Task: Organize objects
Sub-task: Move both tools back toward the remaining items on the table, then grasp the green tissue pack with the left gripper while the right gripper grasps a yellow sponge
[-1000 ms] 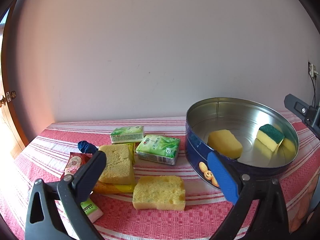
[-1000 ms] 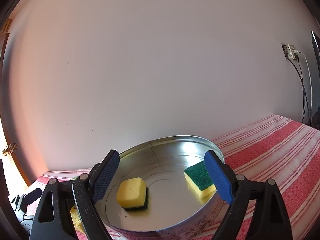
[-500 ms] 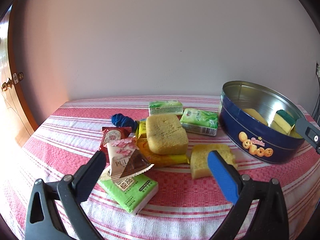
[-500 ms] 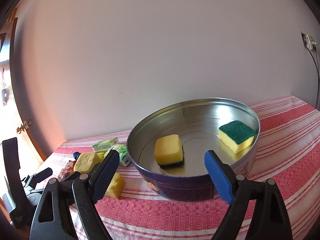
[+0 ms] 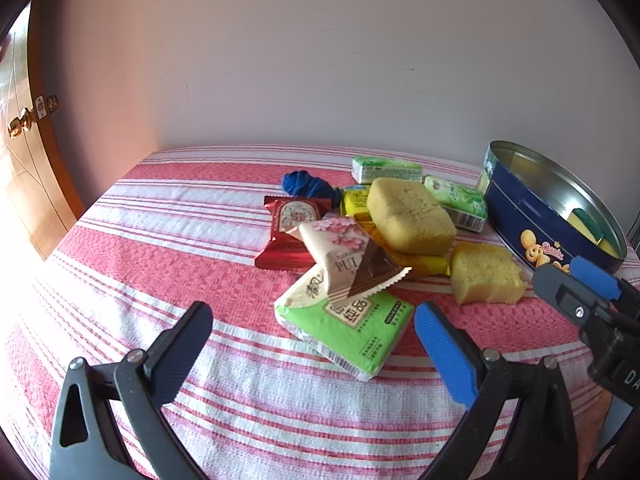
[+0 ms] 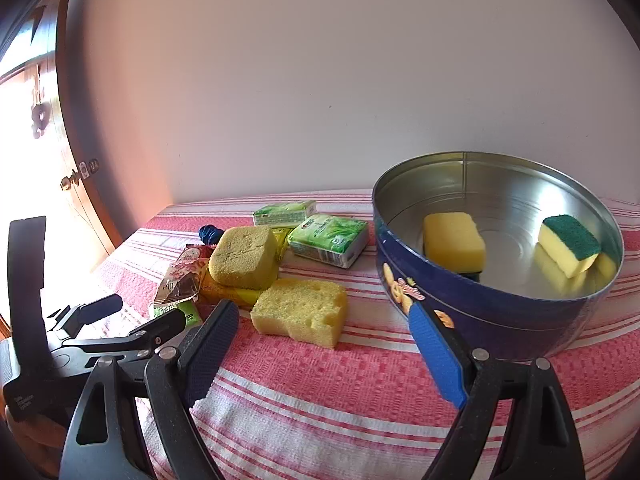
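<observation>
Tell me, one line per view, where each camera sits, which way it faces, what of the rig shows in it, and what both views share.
Left wrist: sits behind the open left gripper, looking down across the striped tablecloth at the packet pile, green tissue pack nearest; the right gripper intrudes at right.
Right wrist: sits behind the open right gripper, facing the cut sponge and blue tin; the left gripper shows at left.
Shared: the tin, cut sponge, large sponge, packets and wall.
</observation>
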Available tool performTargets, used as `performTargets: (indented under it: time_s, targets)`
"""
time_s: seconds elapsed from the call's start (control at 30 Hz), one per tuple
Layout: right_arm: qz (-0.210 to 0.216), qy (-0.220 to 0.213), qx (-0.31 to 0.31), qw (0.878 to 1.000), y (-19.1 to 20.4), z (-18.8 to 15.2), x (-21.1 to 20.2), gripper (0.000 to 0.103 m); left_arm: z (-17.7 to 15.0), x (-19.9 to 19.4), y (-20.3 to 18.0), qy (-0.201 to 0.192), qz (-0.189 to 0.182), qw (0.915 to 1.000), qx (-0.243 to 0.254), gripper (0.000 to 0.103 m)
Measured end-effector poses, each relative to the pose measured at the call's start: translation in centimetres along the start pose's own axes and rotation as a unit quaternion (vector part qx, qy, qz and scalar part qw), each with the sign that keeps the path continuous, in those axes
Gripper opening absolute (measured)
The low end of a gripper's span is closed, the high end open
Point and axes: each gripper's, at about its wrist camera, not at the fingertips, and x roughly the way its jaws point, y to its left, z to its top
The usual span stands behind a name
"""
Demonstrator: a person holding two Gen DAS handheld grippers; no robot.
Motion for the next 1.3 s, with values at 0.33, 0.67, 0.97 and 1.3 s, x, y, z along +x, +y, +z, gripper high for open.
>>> performTargets:
  time_s: [0.33,0.67,0.97,1.3]
  targets:
    - [-0.018,0.118,0.015,0.993,1.5,0.9,7.1,0.089,-0.2,0.4,1.6,0.02,-0.004,0.9997,-0.014,0.102]
    - [-0.023,0.105,-0.004,0.994,0.3,0.5,5.0,0.071,0.6,1.9,-0.6,0.035,-0.002,0.9993,0.01,0.102]
    - [-0.03,0.079,-0.011,0.996,-0.9,1.3,2.9,0.07,1.3,5.5,-2.3,0.102,0.0,0.9942,0.032,0.103]
    - [-0.043,0.041,-0.023,0.998,-0.5,1.8,1.4,0.07,0.9,4.7,-2.2,0.093,-0.029,0.9947,0.034,0.083]
